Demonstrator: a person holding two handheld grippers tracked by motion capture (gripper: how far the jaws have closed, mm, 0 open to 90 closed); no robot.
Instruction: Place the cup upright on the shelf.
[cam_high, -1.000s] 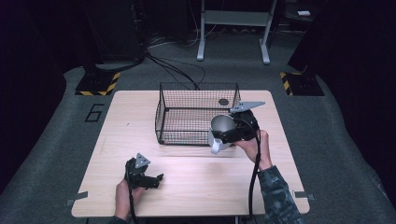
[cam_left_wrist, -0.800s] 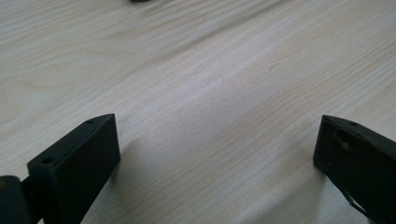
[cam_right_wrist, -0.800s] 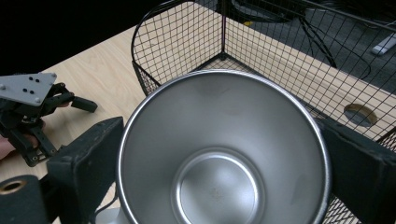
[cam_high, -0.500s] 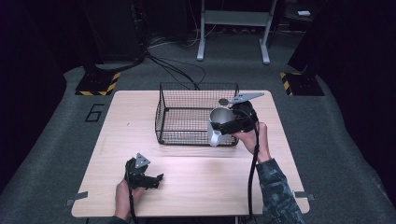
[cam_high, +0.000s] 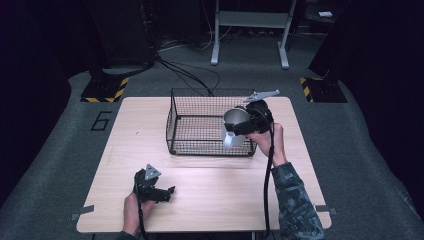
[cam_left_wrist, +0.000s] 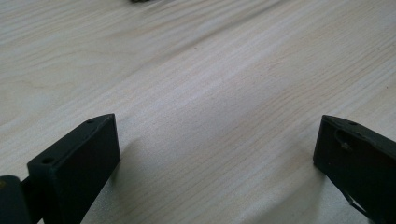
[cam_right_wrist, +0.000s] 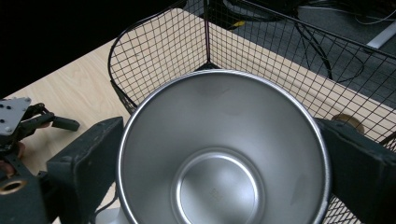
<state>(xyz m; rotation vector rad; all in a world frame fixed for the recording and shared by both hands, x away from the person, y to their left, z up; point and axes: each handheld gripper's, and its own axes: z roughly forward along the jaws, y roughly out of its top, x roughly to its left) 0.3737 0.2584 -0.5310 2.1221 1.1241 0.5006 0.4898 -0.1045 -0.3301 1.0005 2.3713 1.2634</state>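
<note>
A shiny metal cup (cam_high: 233, 125) (cam_right_wrist: 219, 149) hangs in the air over the right end of the black wire basket (cam_high: 200, 125) (cam_right_wrist: 154, 51), its mouth tipped toward the camera. My right gripper (cam_high: 244, 124) (cam_right_wrist: 219, 154) is shut on the cup, one jaw on each side of its wall. My left gripper (cam_high: 167, 191) (cam_left_wrist: 215, 154) rests low on the wooden table (cam_high: 125, 150) near its front edge, jaws open with bare wood between them.
A small round brownish object (cam_right_wrist: 348, 122) lies on the table beyond the basket's far right corner. A metal stand (cam_high: 250, 30) and cables (cam_high: 190, 75) are on the floor behind the table. Bare tabletop lies left of the basket and in front of it.
My right gripper has carried the cup up and toward the far side, from the basket's front right corner to over its right end. The left gripper has stayed put.
</note>
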